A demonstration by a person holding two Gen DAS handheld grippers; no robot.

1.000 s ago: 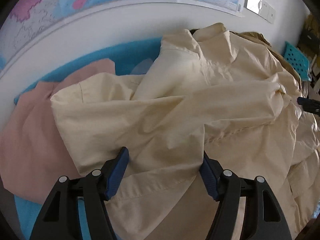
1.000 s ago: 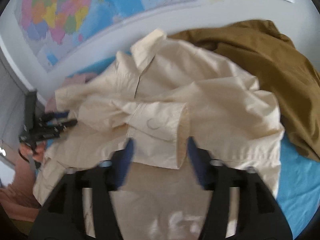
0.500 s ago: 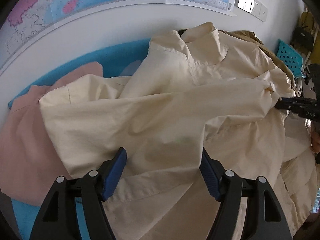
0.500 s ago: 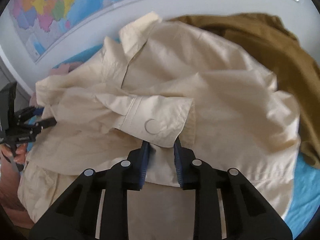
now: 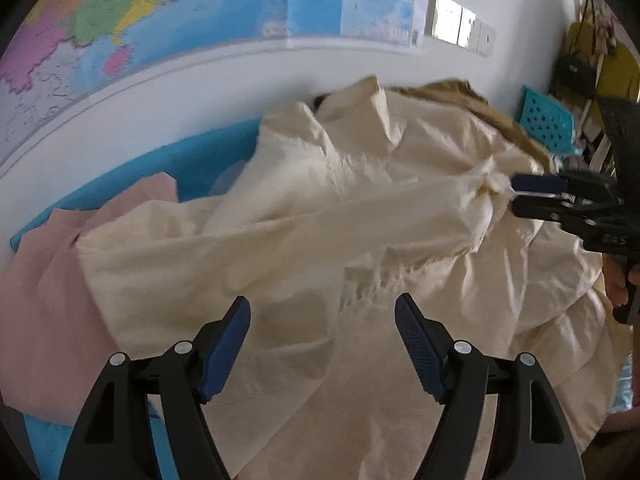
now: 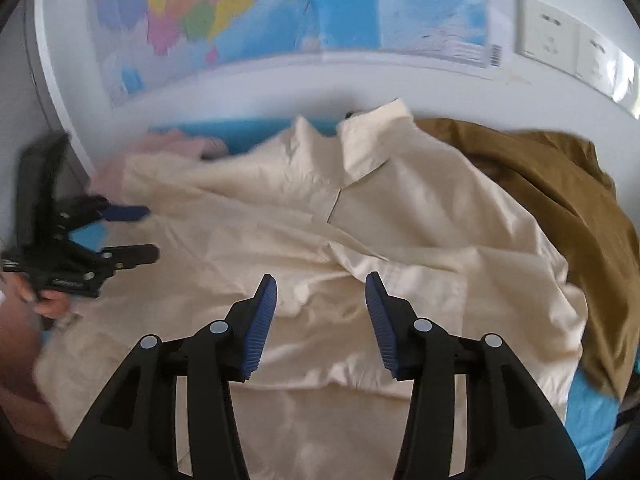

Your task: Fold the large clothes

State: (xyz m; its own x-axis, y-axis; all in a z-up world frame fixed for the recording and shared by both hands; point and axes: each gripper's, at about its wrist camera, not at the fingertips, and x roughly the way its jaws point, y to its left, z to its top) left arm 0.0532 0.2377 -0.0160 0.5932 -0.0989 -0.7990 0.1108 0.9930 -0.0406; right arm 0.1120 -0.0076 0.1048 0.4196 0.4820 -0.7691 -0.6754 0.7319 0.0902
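The cream shirt [image 6: 400,216] lies spread on the blue table [image 5: 224,152], collar toward the map wall, its long axis running from collar to hem. The left gripper [image 5: 322,344] gapes over the hem, empty. The right gripper [image 6: 320,312], jaws just opening and parted, frames the sleeve cuff [image 6: 424,284], which should be laid flat across the chest, square to the collar.

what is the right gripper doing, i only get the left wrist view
Observer: Its own camera shows the right gripper has just been opening. The sleeve of the cream shirt lies between the jaws, not pinched.
Operator: whats past the shirt on that side
Observer: A brown garment lies spread along the shirt's right edge, reaching out to the blue cover.
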